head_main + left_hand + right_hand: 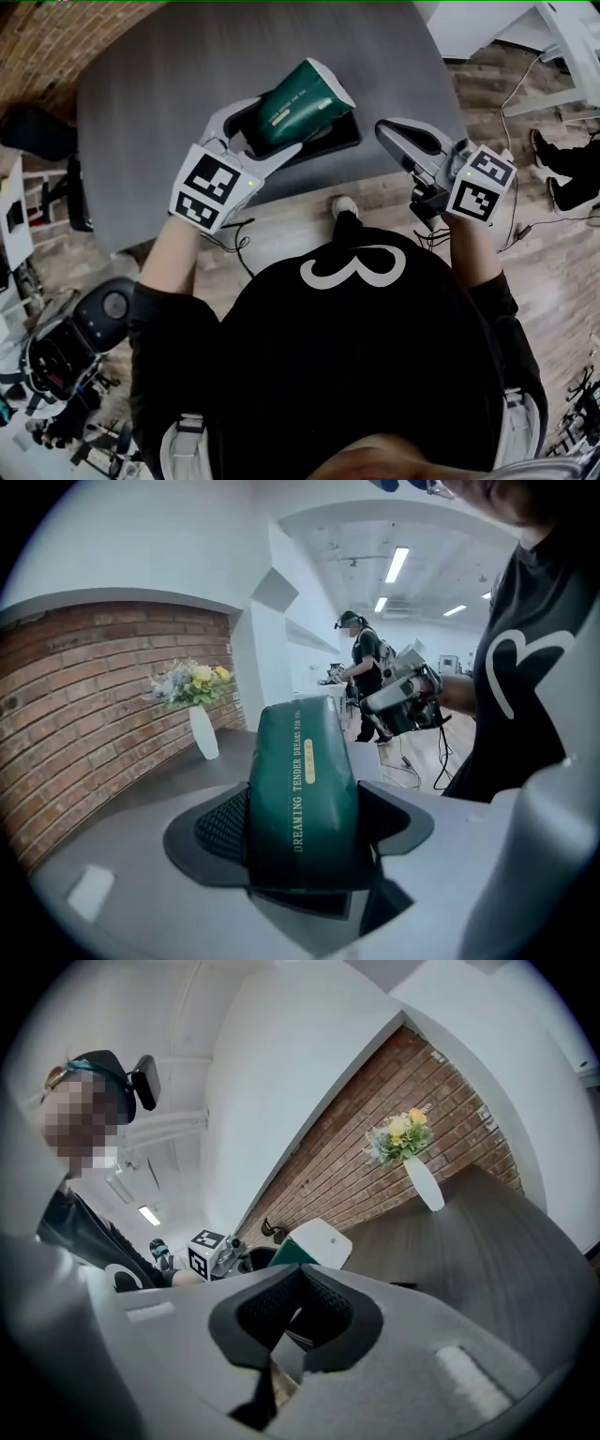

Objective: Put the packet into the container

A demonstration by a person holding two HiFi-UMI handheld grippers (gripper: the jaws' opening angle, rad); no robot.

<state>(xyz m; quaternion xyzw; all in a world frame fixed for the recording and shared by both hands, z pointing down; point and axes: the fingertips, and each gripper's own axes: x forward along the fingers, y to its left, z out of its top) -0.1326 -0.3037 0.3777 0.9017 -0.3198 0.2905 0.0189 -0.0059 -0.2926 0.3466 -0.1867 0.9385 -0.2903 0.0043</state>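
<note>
Packet (298, 111) pinched in our left gripper (279, 131), over container (343, 137) at table (169, 84) near edge; our right gripper (392, 131) jaws pressed together, empty, by near-right corner.

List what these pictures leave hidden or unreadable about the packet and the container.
- Container: the head view shows only a dark edge. The packet and left gripper cover the rest, so its shape and depth are unknown.
- Left gripper view: the packet fills the jaws and hides most of what lies below.
- Right gripper view: the right gripper blocks most of the packet.
- Head view: the packet's print is too small to read.
</note>
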